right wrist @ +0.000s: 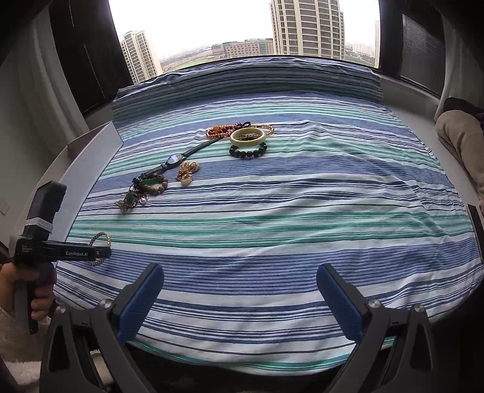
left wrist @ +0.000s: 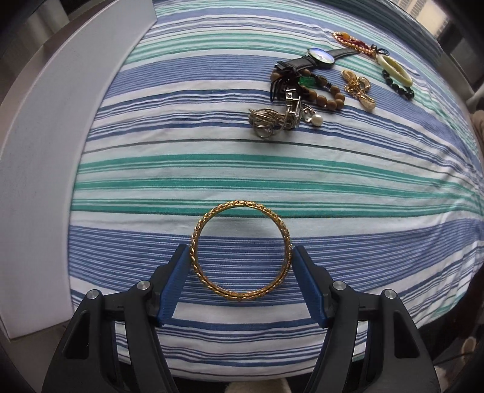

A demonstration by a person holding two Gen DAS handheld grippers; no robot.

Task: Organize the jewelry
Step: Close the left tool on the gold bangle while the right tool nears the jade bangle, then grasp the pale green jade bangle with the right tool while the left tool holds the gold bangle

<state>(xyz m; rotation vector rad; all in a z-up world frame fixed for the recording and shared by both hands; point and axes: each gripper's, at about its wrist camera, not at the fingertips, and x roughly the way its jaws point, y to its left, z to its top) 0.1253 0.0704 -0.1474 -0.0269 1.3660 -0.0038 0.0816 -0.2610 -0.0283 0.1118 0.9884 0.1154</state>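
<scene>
Left gripper (left wrist: 241,266): closed on a thin gold bangle with twisted pattern (left wrist: 240,251), blue pads touching the ring on its left and right sides, ring held flat, above a blue, green and white striped bed cover (left wrist: 363,196). In the right wrist view, same gripper (right wrist: 101,252) seen from the side at the left edge of the bed, black body with white letters, handle in a person's hand (right wrist: 33,290), the gold bangle (right wrist: 99,238) showing partly behind it.

Right gripper (right wrist: 240,285): wide open, nothing between the blue pads, pointing over the near part of the striped cover.

Further out, on the cover, well apart from both grippers, a loose group of jewelry:
- tangle of silver rings and chain (left wrist: 266,121), nearest to the left gripper;
- small pearl piece (left wrist: 316,120) just beside it;
- brown wooden bead bracelet with a green stone (left wrist: 320,90);
- black strap wristwatch with round blue face (left wrist: 320,57), lying stretched out;
- heap of gold earrings and chain (left wrist: 358,87);
- pale cream bangle (left wrist: 394,71), resting partly on a dark green bead bracelet (left wrist: 397,86);
- red and amber bead string (left wrist: 354,43), farthest away.

Grey flat panel (left wrist: 60,151) along the left side of the bed. Beyond the bed, a window with tall buildings (right wrist: 305,27).
</scene>
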